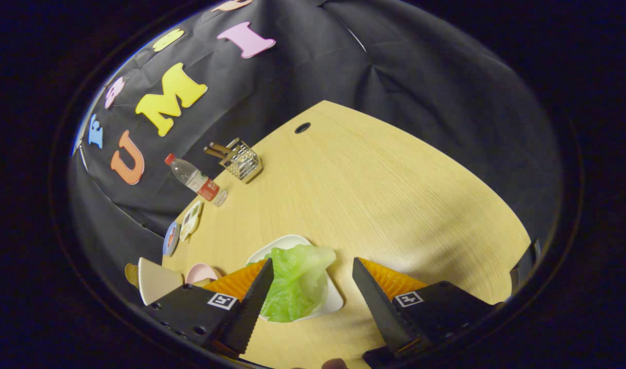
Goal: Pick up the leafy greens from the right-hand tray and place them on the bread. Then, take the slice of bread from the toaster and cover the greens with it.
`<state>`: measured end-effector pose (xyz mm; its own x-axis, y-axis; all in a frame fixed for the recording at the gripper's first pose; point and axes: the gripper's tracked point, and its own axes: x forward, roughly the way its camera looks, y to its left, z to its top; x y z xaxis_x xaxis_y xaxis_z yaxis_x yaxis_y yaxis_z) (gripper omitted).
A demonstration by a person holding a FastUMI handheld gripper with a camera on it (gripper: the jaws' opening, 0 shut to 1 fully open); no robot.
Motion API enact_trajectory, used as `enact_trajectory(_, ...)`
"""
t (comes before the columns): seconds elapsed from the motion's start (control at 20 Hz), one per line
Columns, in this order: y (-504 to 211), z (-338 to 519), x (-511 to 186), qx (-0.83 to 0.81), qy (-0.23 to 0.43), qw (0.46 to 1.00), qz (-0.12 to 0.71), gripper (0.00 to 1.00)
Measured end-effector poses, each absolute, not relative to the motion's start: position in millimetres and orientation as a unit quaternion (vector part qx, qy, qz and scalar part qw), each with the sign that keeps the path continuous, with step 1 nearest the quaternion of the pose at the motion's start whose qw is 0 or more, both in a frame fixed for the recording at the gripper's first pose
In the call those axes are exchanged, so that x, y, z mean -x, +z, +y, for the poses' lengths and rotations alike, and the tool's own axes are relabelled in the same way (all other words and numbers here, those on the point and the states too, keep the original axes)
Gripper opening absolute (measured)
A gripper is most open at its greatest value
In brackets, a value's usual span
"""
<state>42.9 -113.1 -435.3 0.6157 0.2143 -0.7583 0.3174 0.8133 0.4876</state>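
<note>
A pale green lettuce leaf (297, 282) lies on a small white tray (283, 245) on the wooden table. My gripper (313, 277) hovers over it with its fingers wide apart: the left finger (256, 297) overlaps the leaf's left edge, and the right finger (374, 300) stands clear of the leaf over bare table. Nothing is held. The tray's near part is covered by the leaf.
Beyond the tray the tabletop (374, 189) runs to a wire holder (242, 161) and a lying water bottle (196, 180) at the far left. Small plates (182, 228), a white dish (156, 279) and a pink bowl (202, 271) sit left of the fingers.
</note>
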Motion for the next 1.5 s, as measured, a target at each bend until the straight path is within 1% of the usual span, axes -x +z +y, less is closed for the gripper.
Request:
enact_trajectory(0.05, -442.6, -114.3, -47.7, -0.305, -0.029, 0.842, 0.444, 0.94)
enact_trajectory(0.15, -446.9, -112.7, -53.2, -0.304, -0.016, 0.839, 0.451, 0.94)
enact_trajectory(0.25, -448.5, -109.4, -59.3, -0.293, -0.001, 0.841, 0.454, 0.81)
enact_trajectory(0.3, -448.7, -108.7, -61.8, -0.288, 0.004, 0.842, 0.456, 0.81)
enact_trajectory(0.4, -454.7, -106.8, -63.0, -0.279, 0.011, 0.837, 0.470, 0.72)
enact_trajectory(0.5, -456.3, -107.2, -63.1, -0.272, 0.013, 0.837, 0.475, 0.50)
enact_trajectory(0.65, -456.3, -108.7, -63.4, -0.274, 0.010, 0.834, 0.478, 0.25)
enact_trajectory(0.7, -453.4, -111.3, -66.9, -0.273, 0.008, 0.838, 0.472, 0.24)
enact_trajectory(0.75, -454.5, -110.6, -66.8, -0.270, 0.004, 0.841, 0.469, 0.02)
enact_trajectory(0.95, -432.2, -108.1, -68.2, -0.277, 0.014, 0.847, 0.454, 0.00)
enact_trajectory(1.25, -375.6, -94.5, -66.2, -0.336, 0.002, 0.839, 0.428, 0.00)
enact_trajectory(1.5, -312.2, -62.7, -59.7, -0.319, 0.013, 0.860, 0.399, 0.00)
